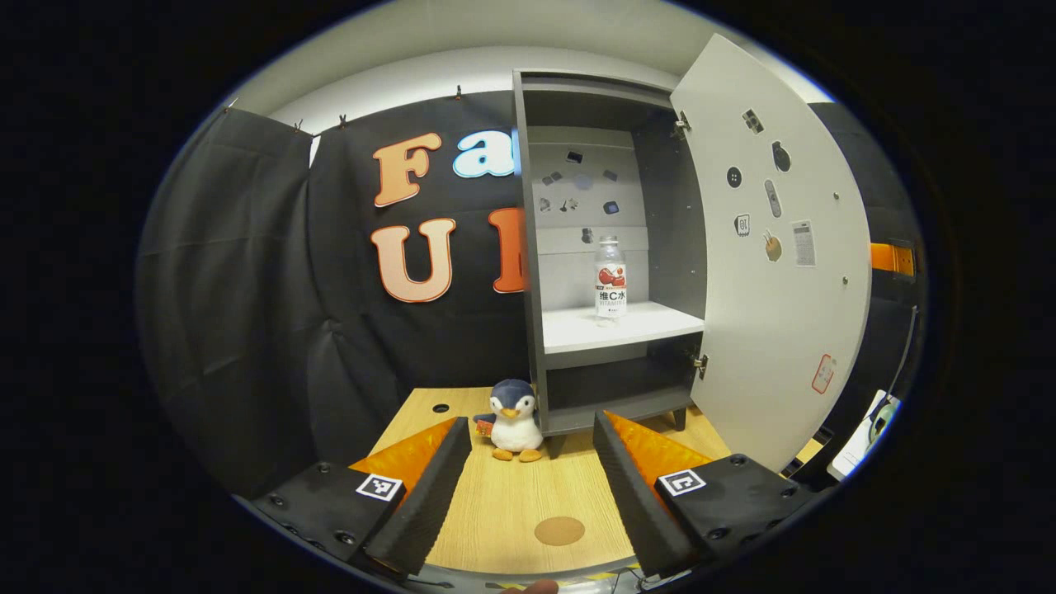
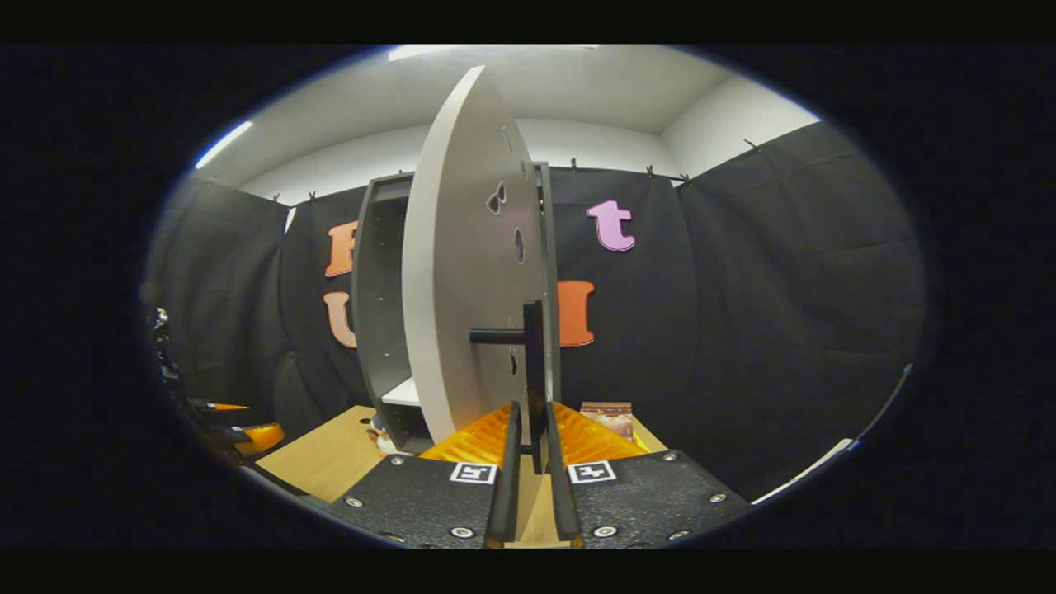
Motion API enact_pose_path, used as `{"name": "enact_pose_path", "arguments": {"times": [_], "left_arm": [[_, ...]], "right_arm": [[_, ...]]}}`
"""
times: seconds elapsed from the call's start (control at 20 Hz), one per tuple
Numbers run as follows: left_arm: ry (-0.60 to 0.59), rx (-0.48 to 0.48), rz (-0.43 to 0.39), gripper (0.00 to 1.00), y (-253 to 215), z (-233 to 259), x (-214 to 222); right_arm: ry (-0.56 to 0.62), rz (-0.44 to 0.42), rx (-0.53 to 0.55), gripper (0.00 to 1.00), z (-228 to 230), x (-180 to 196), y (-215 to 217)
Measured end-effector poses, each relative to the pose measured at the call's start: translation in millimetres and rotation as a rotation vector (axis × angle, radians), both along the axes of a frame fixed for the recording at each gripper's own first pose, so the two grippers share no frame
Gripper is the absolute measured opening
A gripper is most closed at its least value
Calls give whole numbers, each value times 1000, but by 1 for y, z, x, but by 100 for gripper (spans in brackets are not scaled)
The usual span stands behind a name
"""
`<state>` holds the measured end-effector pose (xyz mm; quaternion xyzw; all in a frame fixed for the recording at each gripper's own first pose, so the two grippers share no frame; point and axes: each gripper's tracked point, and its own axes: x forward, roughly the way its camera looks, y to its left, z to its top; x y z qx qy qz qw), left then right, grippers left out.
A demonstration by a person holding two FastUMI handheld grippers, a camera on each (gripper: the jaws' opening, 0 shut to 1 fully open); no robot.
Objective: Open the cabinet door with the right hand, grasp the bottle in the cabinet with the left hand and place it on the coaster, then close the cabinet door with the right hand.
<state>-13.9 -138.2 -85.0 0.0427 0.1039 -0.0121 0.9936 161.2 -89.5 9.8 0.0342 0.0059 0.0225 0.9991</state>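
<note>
Right gripper (image 2: 528,429) clenched on the door handle (image 2: 533,363), at 12 o'clock from its fingers. Left gripper (image 1: 532,470) released, jaws wide over the table (image 1: 511,503); coaster (image 1: 559,530) between them. Cabinet (image 1: 606,247) door (image 1: 775,272) swung open. Bottle (image 1: 610,279) upright on the shelf (image 1: 619,323), 12 o'clock: clear, red-and-white label, pale cap. Toy penguin (image 1: 513,421) at cabinet's foot.

A light wooden table (image 1: 511,503) carried a grey cabinet (image 1: 577,412) at its far right. A plush penguin (image 1: 513,421) sat just left of it, with a round coaster (image 1: 559,530) nearer.
</note>
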Motion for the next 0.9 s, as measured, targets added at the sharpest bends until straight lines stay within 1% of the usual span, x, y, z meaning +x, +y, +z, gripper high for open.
{"name": "enact_pose_path", "arguments": {"times": [0.05,0.15,0.2,0.25,0.35,0.4,0.45,0.55,0.7,0.9], "left_arm": [[-1,2,-3,97,-2,1,1],[0,7,-8,97,-6,-1,4],[2,8,-11,97,-10,-2,6],[5,7,-14,97,-12,-4,7],[7,10,-22,97,-18,-6,10],[6,12,-26,97,-21,-5,10],[7,14,-30,97,-24,-4,11],[8,20,-38,97,-29,-5,12],[8,16,-37,97,-32,-5,14],[2,9,-34,97,-35,0,15]], "right_arm": [[-5,9,9,17,-1,-1,-4],[-11,17,27,21,-3,-1,-14],[-14,19,34,14,-3,0,-20],[-15,19,39,22,-4,2,-26],[-21,8,48,11,-4,3,-38],[-22,1,53,0,-4,4,-45],[-25,-6,59,11,-5,3,-51],[-20,-13,69,11,-5,5,-60],[-18,8,67,11,-4,6,-61],[-12,9,66,11,-5,-1,-58]]}}
